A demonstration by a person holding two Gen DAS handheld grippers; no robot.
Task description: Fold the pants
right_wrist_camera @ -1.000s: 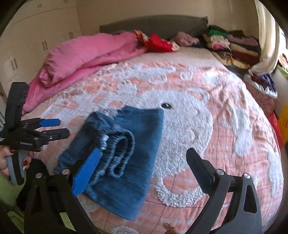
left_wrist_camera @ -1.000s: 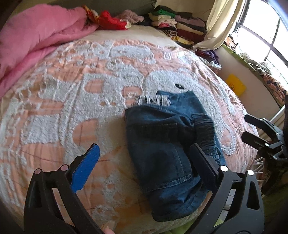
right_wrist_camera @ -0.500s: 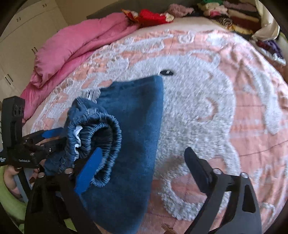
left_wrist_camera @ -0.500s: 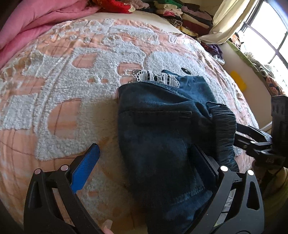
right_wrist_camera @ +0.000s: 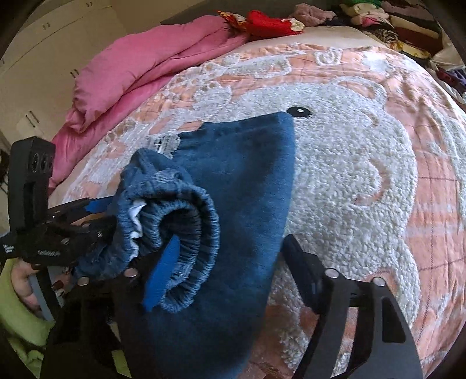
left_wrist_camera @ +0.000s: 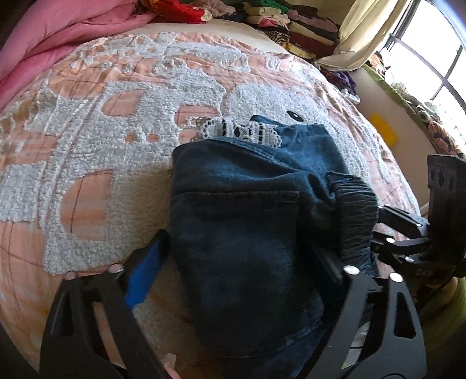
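Observation:
Dark blue denim pants (left_wrist_camera: 241, 221) lie folded into a bundle on the bed, with a white lace hem (left_wrist_camera: 241, 131) at the far end and the gathered elastic waistband (right_wrist_camera: 186, 215) rolled up. My left gripper (left_wrist_camera: 241, 262) is open, its jaws straddling the near part of the pants. My right gripper (right_wrist_camera: 230, 259) is open too, its blue pad (right_wrist_camera: 163, 274) tucked in the curl of the waistband and the other finger beside the fabric's right edge. Each gripper shows in the other's view, at the pants' side (left_wrist_camera: 407, 242) (right_wrist_camera: 72, 221).
The bed has a peach bedspread with a white fleecy bear pattern (right_wrist_camera: 349, 163). A pink duvet (right_wrist_camera: 139, 67) lies at the back left. Stacks of folded clothes (left_wrist_camera: 291, 26) sit at the headboard. A curtain and window (left_wrist_camera: 422, 43) are at right.
Both grippers have moved forward and down onto the pants. The left now straddles the bundle; the right has reached the rolled waistband. The pants fill more of both views.

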